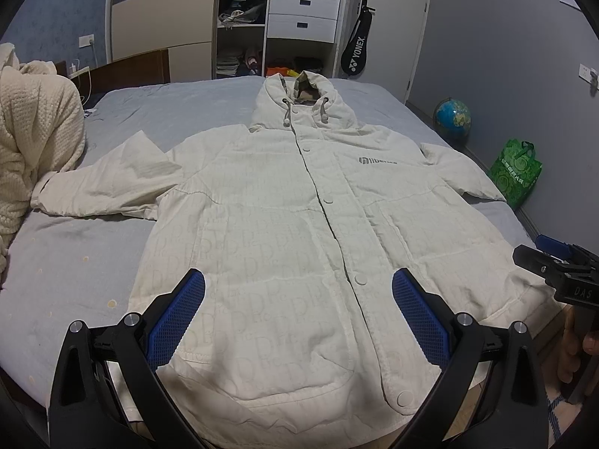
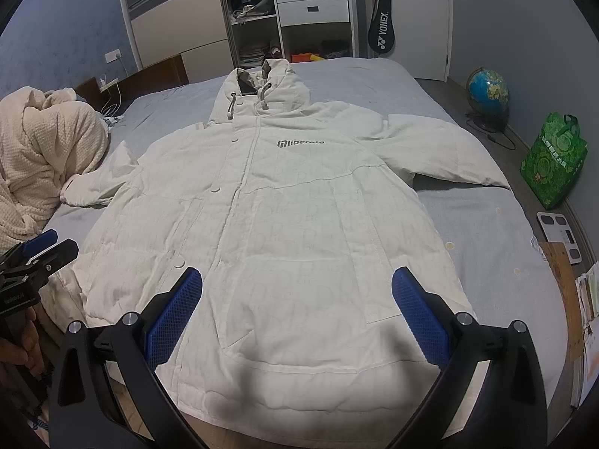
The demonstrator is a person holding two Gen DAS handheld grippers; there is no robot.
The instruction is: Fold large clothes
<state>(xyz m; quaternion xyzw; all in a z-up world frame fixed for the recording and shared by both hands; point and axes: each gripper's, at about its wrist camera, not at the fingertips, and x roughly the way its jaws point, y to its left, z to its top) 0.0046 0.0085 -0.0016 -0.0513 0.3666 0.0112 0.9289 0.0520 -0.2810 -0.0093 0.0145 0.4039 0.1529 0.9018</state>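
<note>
A large cream hooded jacket (image 1: 292,224) lies flat and face up on the bed, buttoned, hood at the far end, both sleeves spread out. It also shows in the right wrist view (image 2: 292,224). My left gripper (image 1: 298,299) is open and empty, hovering above the hem on the jacket's left half. My right gripper (image 2: 296,295) is open and empty above the hem on the right half. The right gripper shows at the right edge of the left wrist view (image 1: 554,262); the left gripper shows at the left edge of the right wrist view (image 2: 37,258).
The bed has a grey-blue sheet (image 1: 75,262). A cream knitted blanket (image 1: 33,142) is piled at its left side. A globe (image 2: 486,93), a green bag (image 2: 554,161) and a scale (image 2: 561,232) stand on the floor to the right. A wardrobe with drawers (image 1: 303,15) stands behind the bed.
</note>
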